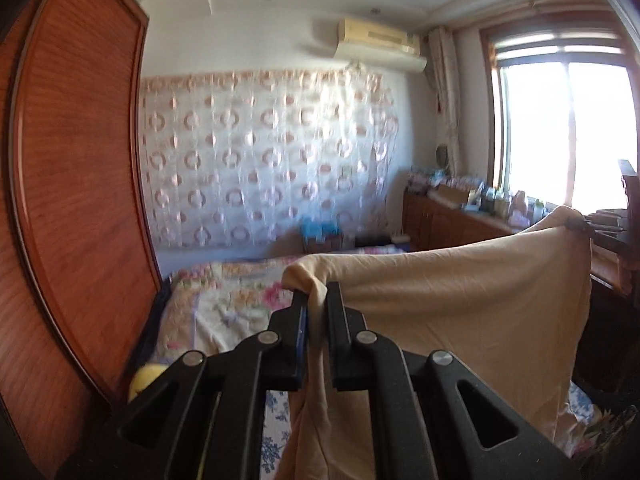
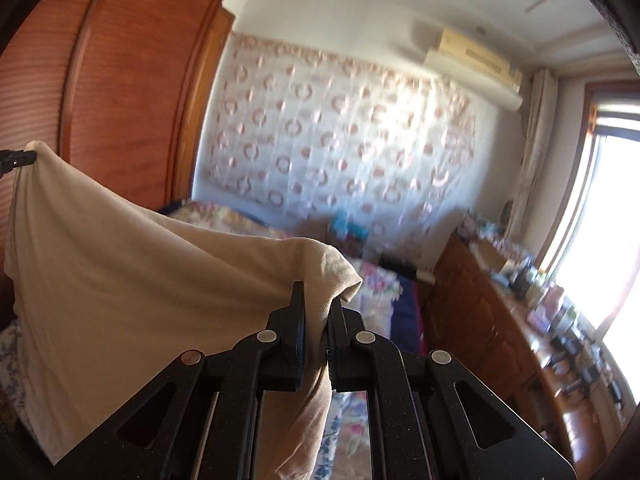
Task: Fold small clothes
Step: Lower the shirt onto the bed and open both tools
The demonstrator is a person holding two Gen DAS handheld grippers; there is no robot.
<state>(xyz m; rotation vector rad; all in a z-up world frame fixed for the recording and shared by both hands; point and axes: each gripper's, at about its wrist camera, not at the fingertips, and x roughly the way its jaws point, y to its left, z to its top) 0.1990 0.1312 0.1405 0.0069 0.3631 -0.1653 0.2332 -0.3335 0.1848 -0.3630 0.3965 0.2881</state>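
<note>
In the left wrist view, the left tongs are clenched on a bunched corner of a beige garment, the fabric pinched between the two black fingers and trailing down below them. The cloth spans from there to the right tongs at the far right edge, where its other corner is gathered; it hangs in the air above the bed with its floral cover, not lying on it. The garment looks thin, soft and light, sagging in a shallow curve between the two holds, so it should drape and fold easily but will not keep a crease by itself; corners or a hem are the sensible places to take it. In the right wrist view, the right tongs are likewise closed tight on a rolled corner of the beige garment, which stretches away leftwards to the left tongs at the picture's edge. A wooden wardrobe stands behind.
</note>
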